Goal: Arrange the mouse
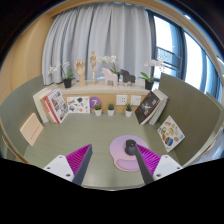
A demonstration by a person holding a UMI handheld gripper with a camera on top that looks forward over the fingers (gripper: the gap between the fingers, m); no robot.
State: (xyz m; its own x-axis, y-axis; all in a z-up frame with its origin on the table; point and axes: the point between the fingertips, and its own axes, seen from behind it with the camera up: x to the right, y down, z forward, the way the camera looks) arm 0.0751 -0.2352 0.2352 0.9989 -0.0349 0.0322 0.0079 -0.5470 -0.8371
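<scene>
The two-finger gripper [112, 163] with magenta pads is wide open and holds nothing. The round pink mouse mat [127, 150] lies on the grey-green desk [60, 135] just ahead, toward the right finger [146, 159], which overlaps it. No mouse can be made out.

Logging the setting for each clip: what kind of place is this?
Probably a staged desk corner in an office or study: a green desk with books propped along the back, small potted plants, and grey curtains by a window. The open gripper hovers above a round purple mat.
</scene>
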